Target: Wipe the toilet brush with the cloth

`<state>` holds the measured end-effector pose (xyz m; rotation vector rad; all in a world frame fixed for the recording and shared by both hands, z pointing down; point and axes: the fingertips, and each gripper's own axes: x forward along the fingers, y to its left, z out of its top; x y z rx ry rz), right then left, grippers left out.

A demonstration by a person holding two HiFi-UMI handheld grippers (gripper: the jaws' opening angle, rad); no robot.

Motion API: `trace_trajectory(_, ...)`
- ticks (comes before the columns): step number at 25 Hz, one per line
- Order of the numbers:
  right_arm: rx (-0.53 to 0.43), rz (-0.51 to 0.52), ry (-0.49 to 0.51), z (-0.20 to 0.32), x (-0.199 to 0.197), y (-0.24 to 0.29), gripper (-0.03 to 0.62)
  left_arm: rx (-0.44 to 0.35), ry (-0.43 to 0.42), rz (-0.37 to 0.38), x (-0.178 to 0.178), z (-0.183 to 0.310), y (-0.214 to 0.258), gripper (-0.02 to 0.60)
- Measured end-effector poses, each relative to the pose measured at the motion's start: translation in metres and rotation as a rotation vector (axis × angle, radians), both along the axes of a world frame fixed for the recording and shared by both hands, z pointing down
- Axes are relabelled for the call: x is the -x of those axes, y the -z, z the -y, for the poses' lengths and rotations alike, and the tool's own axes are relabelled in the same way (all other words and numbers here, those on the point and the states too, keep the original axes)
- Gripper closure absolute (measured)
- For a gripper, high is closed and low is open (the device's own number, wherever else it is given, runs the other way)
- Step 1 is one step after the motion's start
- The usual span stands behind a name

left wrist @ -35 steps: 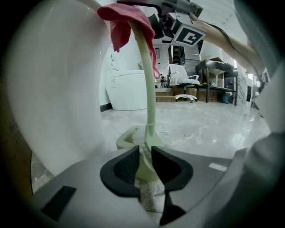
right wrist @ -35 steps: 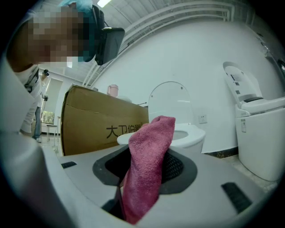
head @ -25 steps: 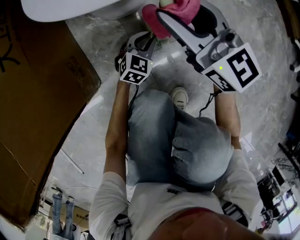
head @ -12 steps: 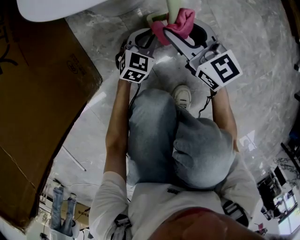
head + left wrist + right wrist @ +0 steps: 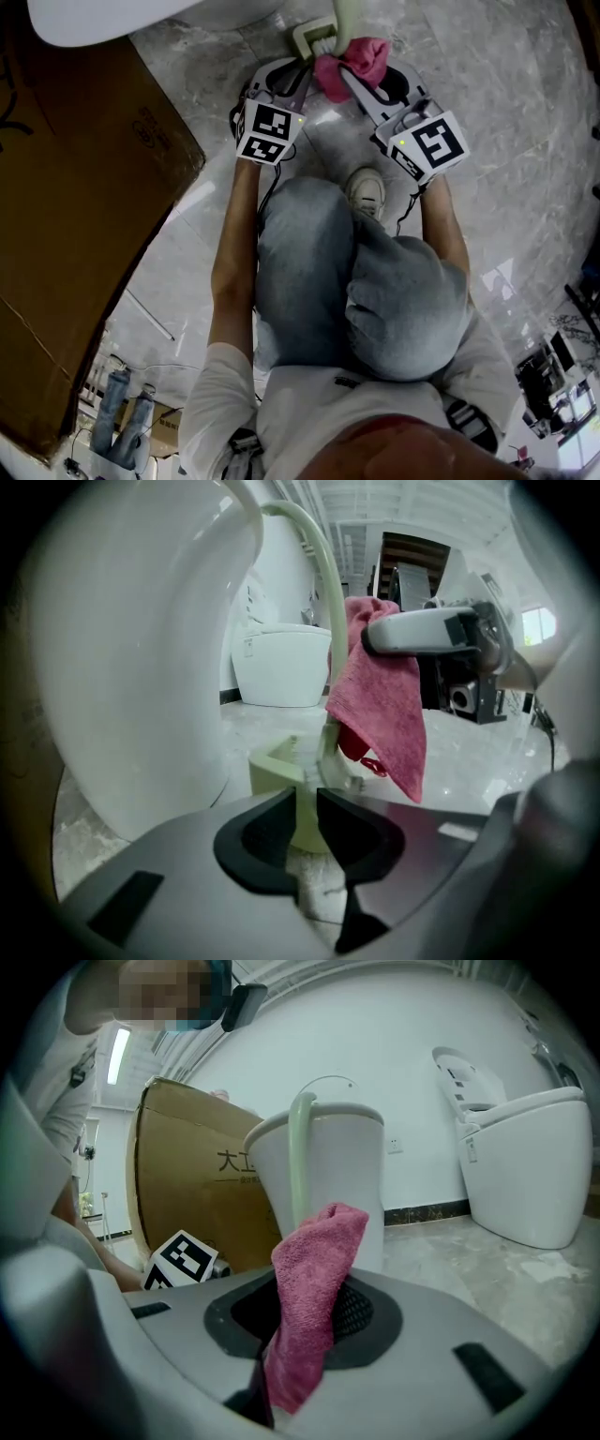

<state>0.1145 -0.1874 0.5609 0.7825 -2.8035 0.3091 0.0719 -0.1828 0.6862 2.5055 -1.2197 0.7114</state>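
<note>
Toilet brush upright in its pale green holder on the marble floor, just beside the toilet; pink cloth lies against the handle, low, just above the holder; right gripper jaws have just been closing and now clamp the cloth; left gripper jaws nearly together, pinching the holder's near wall; cardboard box at the person's left

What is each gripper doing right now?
Left gripper: closed on the holder.
Right gripper: jaws have just been closing, now gripping the cloth.
</note>
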Motion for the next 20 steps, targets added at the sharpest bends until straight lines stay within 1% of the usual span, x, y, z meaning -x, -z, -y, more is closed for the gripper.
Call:
trace_trajectory(4, 0.003, -0.017, -0.013, 0.000, -0.003, -0.009, 0.508, -0.011, 0.039, -0.065, 0.006, -0.003, 0.009, 0.503)
trace_trajectory(7, 0.005, -0.029, -0.016, -0.002, -0.006, -0.015, 0.508, -0.027, 0.066, -0.095, 0.012, -0.004, 0.016, 0.503)
trace_trajectory(20, 0.001, -0.041, -0.019, -0.003, -0.008, -0.019, 0.508, -0.066, 0.090, -0.124, 0.019, -0.003, 0.036, 0.503)
